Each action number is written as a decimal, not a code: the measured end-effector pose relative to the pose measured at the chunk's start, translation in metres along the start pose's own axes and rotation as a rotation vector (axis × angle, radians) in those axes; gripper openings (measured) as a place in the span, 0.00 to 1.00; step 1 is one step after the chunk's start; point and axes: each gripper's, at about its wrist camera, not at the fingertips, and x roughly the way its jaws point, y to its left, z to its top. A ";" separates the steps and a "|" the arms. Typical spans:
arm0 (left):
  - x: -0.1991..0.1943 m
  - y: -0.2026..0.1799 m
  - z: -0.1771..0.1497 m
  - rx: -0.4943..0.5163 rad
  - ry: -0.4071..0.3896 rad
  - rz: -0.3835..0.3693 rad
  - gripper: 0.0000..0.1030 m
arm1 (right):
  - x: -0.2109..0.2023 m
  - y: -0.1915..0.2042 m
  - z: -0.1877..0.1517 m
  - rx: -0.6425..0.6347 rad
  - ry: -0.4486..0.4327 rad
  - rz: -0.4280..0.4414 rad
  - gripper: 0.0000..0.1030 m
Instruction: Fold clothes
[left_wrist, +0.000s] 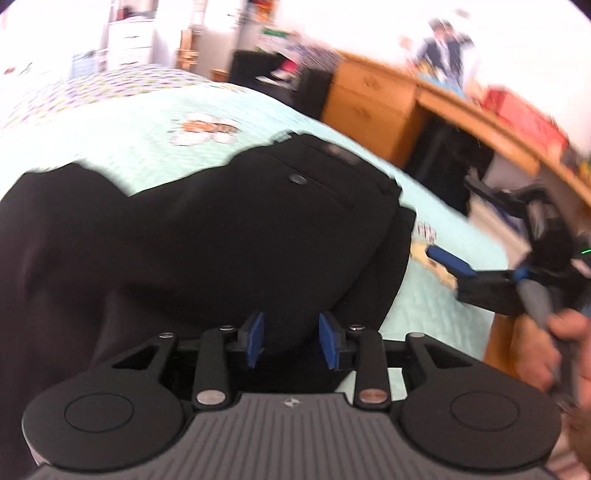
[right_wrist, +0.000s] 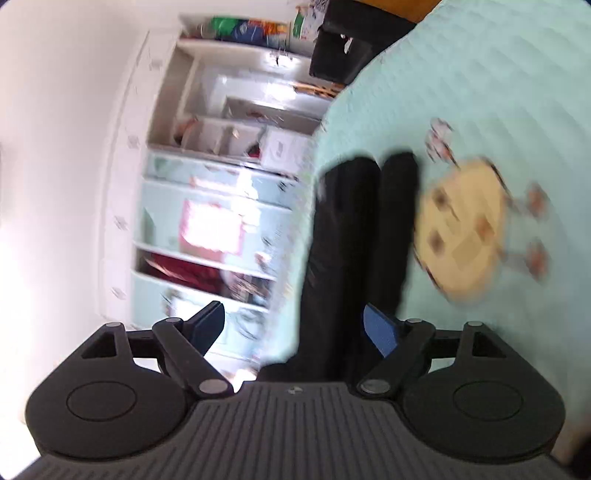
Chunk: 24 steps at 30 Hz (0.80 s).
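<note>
Black trousers (left_wrist: 207, 236) lie on the mint quilt of the bed (left_wrist: 147, 147), waistband end with its button pocket toward the far side, legs running off the near left. Looks partly folded; my read is both claws are between grips, repositioning for the next fold.

To do it well: take the cloth at the edge, both layers in one bite, one claw per corner, then lift and carry level so the fold line stays straight. Slow down first, both views are smeared.

Left gripper (left_wrist: 291, 341): angled down over the trousers, jaws partly apart, cloth showing in the gap but pads not pressing it. Holding nothing.

Right gripper (right_wrist: 295, 328): rolled on its side, roughly level, at the bed edge beside the trousers. Jaws wide, nothing held. A hand (left_wrist: 569, 350) holds its handle.
</note>
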 end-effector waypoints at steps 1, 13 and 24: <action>-0.010 0.007 -0.005 -0.064 -0.013 -0.003 0.35 | 0.006 0.000 0.008 -0.005 -0.016 -0.012 0.80; -0.042 0.086 -0.079 -1.009 -0.091 -0.129 0.53 | 0.058 -0.003 0.033 -0.022 0.048 -0.138 0.81; 0.000 0.079 -0.064 -1.183 -0.246 -0.206 0.60 | 0.083 0.004 0.037 0.004 0.067 -0.115 0.81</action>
